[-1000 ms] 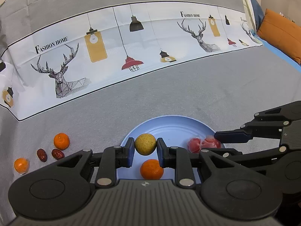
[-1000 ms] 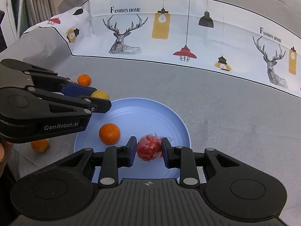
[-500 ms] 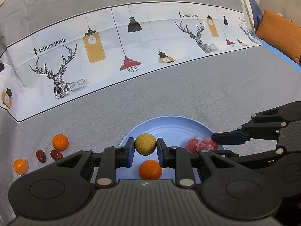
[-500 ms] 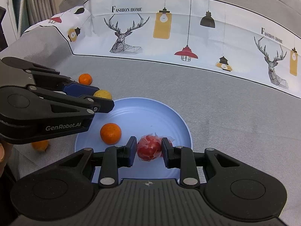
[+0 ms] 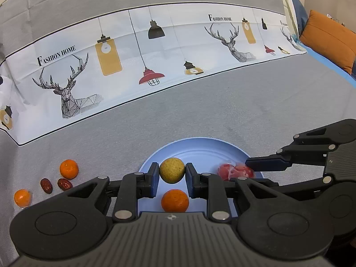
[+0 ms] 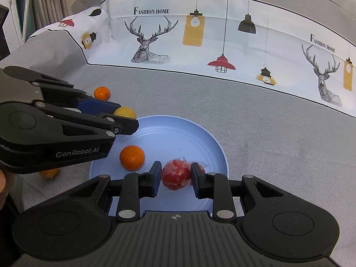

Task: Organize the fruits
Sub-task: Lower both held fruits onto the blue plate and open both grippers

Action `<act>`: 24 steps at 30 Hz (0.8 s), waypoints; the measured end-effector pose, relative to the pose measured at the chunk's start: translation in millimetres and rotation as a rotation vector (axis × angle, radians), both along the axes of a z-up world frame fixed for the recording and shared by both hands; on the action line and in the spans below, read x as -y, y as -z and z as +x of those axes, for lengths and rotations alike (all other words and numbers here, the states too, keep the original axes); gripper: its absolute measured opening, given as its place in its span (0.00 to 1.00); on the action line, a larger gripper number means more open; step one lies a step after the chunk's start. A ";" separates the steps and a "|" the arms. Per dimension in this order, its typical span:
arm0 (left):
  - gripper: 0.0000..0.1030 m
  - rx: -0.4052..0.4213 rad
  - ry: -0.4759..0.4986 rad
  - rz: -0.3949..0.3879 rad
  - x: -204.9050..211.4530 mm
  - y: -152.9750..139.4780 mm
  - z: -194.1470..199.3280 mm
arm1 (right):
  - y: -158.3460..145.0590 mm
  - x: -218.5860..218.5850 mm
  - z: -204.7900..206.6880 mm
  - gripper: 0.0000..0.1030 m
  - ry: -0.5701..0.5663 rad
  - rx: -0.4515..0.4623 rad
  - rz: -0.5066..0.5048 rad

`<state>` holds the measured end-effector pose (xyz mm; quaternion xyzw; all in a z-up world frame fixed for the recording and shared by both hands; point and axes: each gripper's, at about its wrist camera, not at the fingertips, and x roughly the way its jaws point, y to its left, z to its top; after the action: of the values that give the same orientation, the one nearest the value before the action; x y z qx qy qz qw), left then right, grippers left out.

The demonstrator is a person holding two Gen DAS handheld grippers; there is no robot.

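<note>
My left gripper point(image 5: 172, 171) is shut on a yellow-green round fruit point(image 5: 172, 170) and holds it over the left rim of a light blue plate point(image 5: 207, 149). An orange point(image 5: 175, 200) lies on the plate below it. My right gripper point(image 6: 175, 175) is shut on a red fruit in clear wrap point(image 6: 176, 174) at the plate's point(image 6: 178, 131) near right side. The left gripper also shows in the right wrist view point(image 6: 124, 122), with the yellow fruit point(image 6: 125, 112) between its fingers.
Left of the plate on the grey cloth lie two oranges point(image 5: 69, 169) point(image 5: 22, 198) and two dark red dates point(image 5: 46, 185) point(image 5: 65, 184). A white printed cloth band point(image 5: 155, 51) runs across the back. An orange cushion point(image 5: 329, 40) sits far right.
Both grippers have drifted slightly while keeping their fruits; the left one has shifted a little to the right over the plate. Grips are unchanged.
</note>
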<state>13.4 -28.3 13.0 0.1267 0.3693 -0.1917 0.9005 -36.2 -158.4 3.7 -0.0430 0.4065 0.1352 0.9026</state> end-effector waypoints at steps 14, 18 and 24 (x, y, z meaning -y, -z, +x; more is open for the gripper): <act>0.35 0.002 0.014 -0.012 2.6 -0.7 -2.0 | -1.9 0.4 1.4 0.54 0.030 0.008 -0.021; 0.35 0.007 0.012 -0.012 2.9 -1.3 -2.9 | -3.0 0.6 1.9 0.54 0.035 0.014 -0.021; 0.35 0.012 0.007 -0.014 1.6 -2.2 -3.2 | -3.5 0.5 1.9 0.54 0.043 0.023 -0.025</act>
<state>10.1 -29.9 15.2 0.1227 0.3623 -0.1965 0.9028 -34.3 -158.9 7.2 -0.0471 0.3987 0.1100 0.9092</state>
